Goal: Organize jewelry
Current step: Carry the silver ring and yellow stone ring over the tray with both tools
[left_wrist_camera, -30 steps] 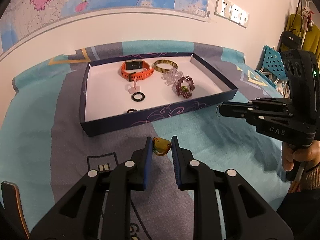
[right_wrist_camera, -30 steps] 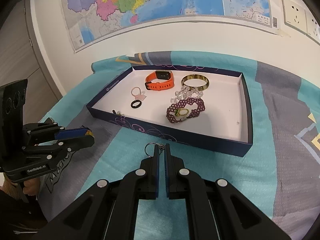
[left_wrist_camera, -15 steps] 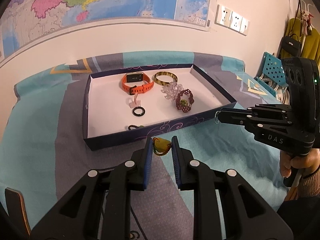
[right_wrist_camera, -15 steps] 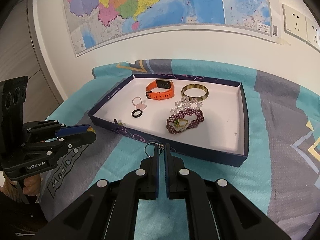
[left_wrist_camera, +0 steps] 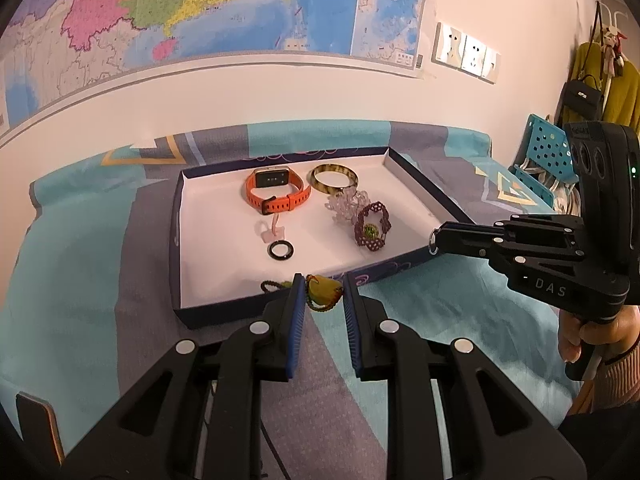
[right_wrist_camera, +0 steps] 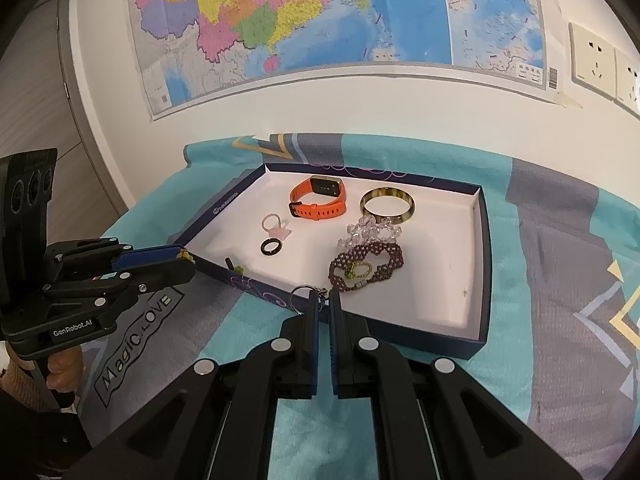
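Note:
My left gripper [left_wrist_camera: 322, 282] is shut on a yellow-green pendant [left_wrist_camera: 325, 291] with a dark beaded cord, held just over the front wall of the navy box [left_wrist_camera: 176, 240]. From the right wrist view this left gripper [right_wrist_camera: 182, 258] sits at the box's near left corner. My right gripper [right_wrist_camera: 324, 298] is shut on a metal key ring [right_wrist_camera: 299, 298] at the box's front wall [right_wrist_camera: 400, 330]. Inside the white box lie an orange watch [left_wrist_camera: 276, 192], an amber bangle [left_wrist_camera: 334, 176], a clear bead bracelet [left_wrist_camera: 346, 204], a purple bead bracelet [left_wrist_camera: 372, 228], a black ring [left_wrist_camera: 281, 249] and a pink ring [left_wrist_camera: 272, 230].
The box rests on a teal and grey patterned cloth [right_wrist_camera: 560, 280] against a wall with a map [right_wrist_camera: 320, 20]. A dark bead piece [right_wrist_camera: 236, 269] lies inside the box by its front wall. A blue perforated stool [left_wrist_camera: 548, 156] and hanging bags stand at the far right.
Both grippers have edged toward the box. The pendant now hangs at its front wall instead of over the cloth, and the key ring now overlaps the wall too. Neither grip has changed.

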